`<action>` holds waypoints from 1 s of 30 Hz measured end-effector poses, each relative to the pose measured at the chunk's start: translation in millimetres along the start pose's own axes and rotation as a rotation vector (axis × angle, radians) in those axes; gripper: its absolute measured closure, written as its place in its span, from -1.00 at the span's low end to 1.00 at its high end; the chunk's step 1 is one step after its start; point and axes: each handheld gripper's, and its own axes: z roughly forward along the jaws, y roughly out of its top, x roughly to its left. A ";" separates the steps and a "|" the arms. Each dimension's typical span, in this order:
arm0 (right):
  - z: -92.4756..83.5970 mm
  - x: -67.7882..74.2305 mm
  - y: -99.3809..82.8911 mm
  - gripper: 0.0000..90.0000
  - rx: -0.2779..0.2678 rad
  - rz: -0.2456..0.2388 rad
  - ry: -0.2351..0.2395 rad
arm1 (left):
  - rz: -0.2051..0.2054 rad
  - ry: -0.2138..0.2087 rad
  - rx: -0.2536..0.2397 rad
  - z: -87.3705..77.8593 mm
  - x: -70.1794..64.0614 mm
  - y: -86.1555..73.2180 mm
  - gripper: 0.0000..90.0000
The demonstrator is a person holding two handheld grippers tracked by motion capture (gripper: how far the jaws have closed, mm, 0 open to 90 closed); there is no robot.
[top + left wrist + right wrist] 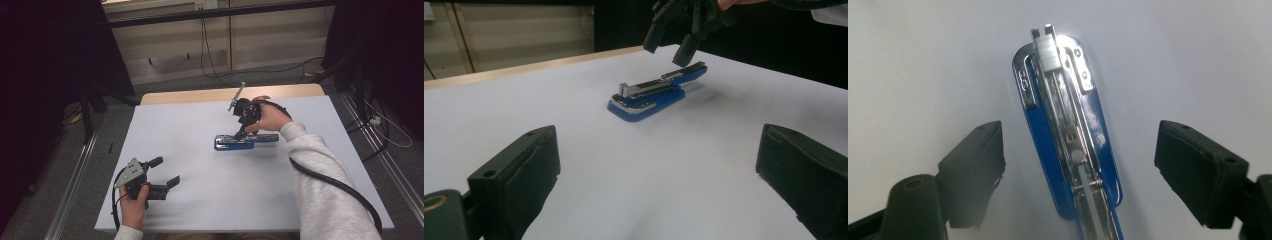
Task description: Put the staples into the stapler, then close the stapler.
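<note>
A blue stapler point(245, 141) lies swung open flat on the white table point(190, 120), right of centre. Its silver staple rail faces up point(1068, 125), and it is seen from the side point(649, 95) in the left gripper view. My right gripper point(244, 131) hangs just above it, pointing down, open, with one jaw on either side of the stapler's width point(1078, 137); the jaws hold nothing point(667, 49). My left gripper point(165, 171) rests low near the table's front left, open and holding nothing point(658, 145), facing the stapler from a distance.
The table's wooden back edge point(200, 95) shows beyond the white sheet. Metal rails point(75, 175) run along the floor on both sides. Cables point(210, 60) trail on the floor behind, and dark drapes point(45, 75) stand at left and right.
</note>
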 end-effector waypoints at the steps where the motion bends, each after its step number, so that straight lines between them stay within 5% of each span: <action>1: -1.5 -0.2 -3.1 -0.61 -0.012 0.010 -0.003 | -0.006 0.000 0.003 1.1 -0.8 0.2 -0.91; 15: -20.0 4.0 -44.9 -0.74 -0.115 0.062 -0.047 | -0.034 -0.036 0.048 19.4 -1.0 4.6 -0.92; 30: -23.4 5.4 -82.5 -0.73 -0.129 0.143 -0.098 | -0.067 -0.044 0.067 42.3 0.5 12.0 -0.93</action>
